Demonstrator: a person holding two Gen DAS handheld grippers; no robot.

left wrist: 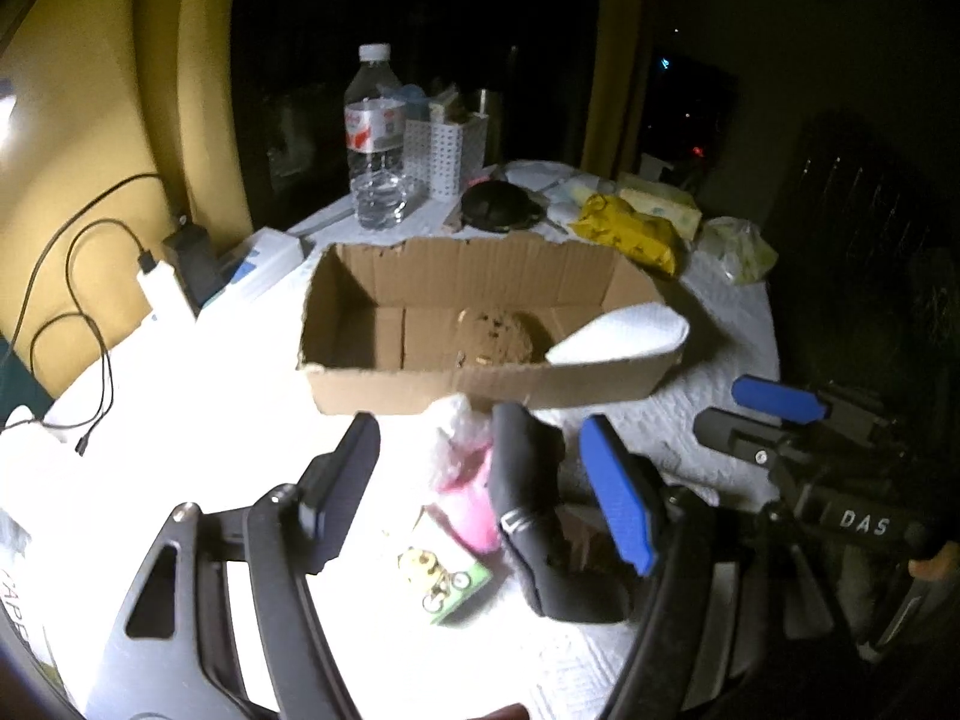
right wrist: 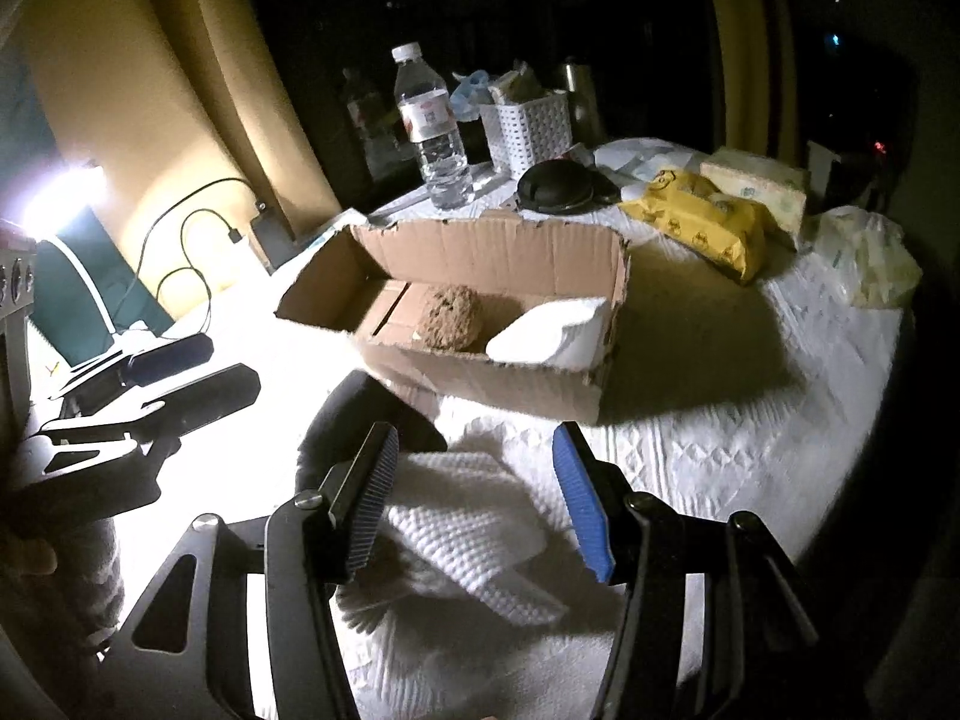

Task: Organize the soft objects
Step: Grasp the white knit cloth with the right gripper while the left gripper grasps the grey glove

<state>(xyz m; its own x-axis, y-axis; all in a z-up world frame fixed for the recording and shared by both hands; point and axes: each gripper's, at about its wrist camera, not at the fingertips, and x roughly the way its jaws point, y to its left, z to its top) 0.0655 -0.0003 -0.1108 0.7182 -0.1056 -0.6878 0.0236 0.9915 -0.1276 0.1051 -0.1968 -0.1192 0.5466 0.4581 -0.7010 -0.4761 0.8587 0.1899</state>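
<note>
An open cardboard box (left wrist: 384, 387) (right wrist: 480, 372) stands mid-table holding a brown sponge (left wrist: 495, 339) (right wrist: 450, 318) and a white folded cloth (left wrist: 624, 333) (right wrist: 552, 330). My left gripper (left wrist: 486, 480) is open above a black sock (left wrist: 540, 516) and a pink packaged item (left wrist: 462, 480) lying in front of the box. My right gripper (right wrist: 480, 498) is open over a white knitted cloth (right wrist: 480, 528) on the table; the black sock (right wrist: 354, 414) shows just past its left finger. Each gripper also shows in the other's view: the right one (left wrist: 690, 414), the left one (right wrist: 198, 372).
A water bottle (left wrist: 375, 138) (right wrist: 432, 132), white perforated basket (left wrist: 444, 150) (right wrist: 534, 126), black round lid (left wrist: 498, 207) (right wrist: 555, 186), yellow wipes pack (left wrist: 630, 231) (right wrist: 702, 216) and tissue packs (right wrist: 756, 186) stand behind the box. A charger with cables (left wrist: 162, 282) lies left. A bright lamp (right wrist: 60, 198) glares at left.
</note>
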